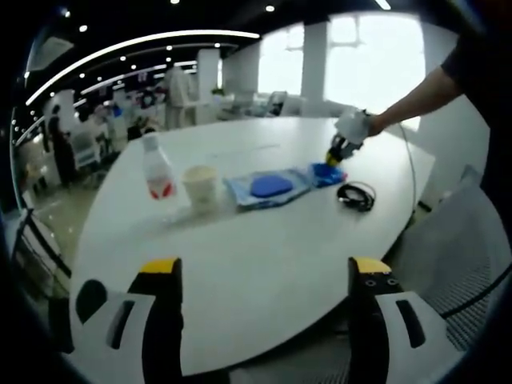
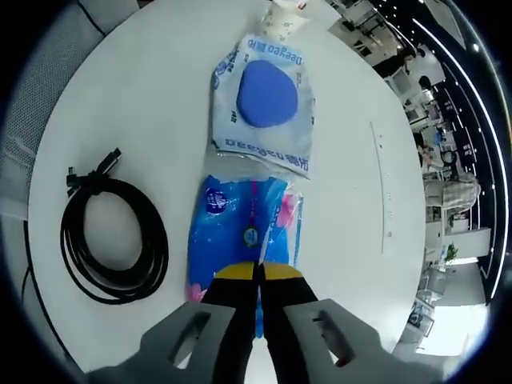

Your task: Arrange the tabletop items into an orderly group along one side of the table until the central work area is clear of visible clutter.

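While our right gripper (image 2: 258,276) pinches the blue packet (image 2: 244,232) at lower centre of the table (image 2: 160,88) | packet soft, light, crinkly; we grip its edge | left gripper (image 1: 260,276) spread, idle.

Open office hall behind, curved ceiling light strip (image 1: 136,44) overhead. Bright windows (image 1: 352,56) at far side. White pillar (image 1: 314,56) between them. Mesh chair back (image 1: 468,240) near surface edge. Standing person (image 1: 60,148) far off, dark clothes; desks and clutter there blurred.
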`<state>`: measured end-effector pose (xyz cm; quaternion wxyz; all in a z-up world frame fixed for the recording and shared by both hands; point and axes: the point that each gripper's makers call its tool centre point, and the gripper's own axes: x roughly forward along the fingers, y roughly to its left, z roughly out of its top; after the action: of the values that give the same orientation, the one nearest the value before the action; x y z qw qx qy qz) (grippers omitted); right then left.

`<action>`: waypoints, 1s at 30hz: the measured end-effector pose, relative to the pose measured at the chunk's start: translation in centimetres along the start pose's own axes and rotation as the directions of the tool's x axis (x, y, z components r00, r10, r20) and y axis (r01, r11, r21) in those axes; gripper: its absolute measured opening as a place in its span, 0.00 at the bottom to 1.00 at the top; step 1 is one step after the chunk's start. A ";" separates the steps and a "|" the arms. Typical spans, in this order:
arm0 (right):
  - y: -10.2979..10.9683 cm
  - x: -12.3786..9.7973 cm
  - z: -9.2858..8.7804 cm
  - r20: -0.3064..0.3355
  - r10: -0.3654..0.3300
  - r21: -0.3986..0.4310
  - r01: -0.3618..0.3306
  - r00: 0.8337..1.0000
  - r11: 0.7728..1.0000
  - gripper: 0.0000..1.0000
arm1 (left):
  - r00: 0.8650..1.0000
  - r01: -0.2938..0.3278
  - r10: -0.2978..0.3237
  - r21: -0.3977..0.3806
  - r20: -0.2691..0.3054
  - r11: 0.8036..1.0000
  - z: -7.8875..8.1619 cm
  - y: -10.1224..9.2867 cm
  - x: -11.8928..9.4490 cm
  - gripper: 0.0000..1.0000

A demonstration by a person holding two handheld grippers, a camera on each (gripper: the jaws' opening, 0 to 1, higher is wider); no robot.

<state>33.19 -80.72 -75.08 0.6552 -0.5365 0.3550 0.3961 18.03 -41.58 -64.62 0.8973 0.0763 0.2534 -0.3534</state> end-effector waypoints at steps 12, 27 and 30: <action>0.0 0.1 0.1 -0.018 -0.011 0.013 0.011 1.000 1.000 0.06 | 1.000 -0.003 0.003 0.000 -0.005 1.000 -0.1 0.1 0.0 0.81; -0.3 -2.5 1.1 -0.011 -0.118 0.184 0.118 0.993 0.976 0.39 | 0.999 0.005 -0.006 0.020 0.031 1.000 0.6 -0.2 -0.1 0.84; -0.4 -3.3 1.5 0.000 -0.145 0.230 0.141 0.989 0.963 0.42 | 0.999 0.000 -0.001 0.022 0.054 1.000 1.0 -0.1 -0.2 0.88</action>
<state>32.12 -79.73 -71.71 0.7425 -0.4782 0.3531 0.3088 18.22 -41.89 -63.69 0.9028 0.0767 0.2251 -0.3584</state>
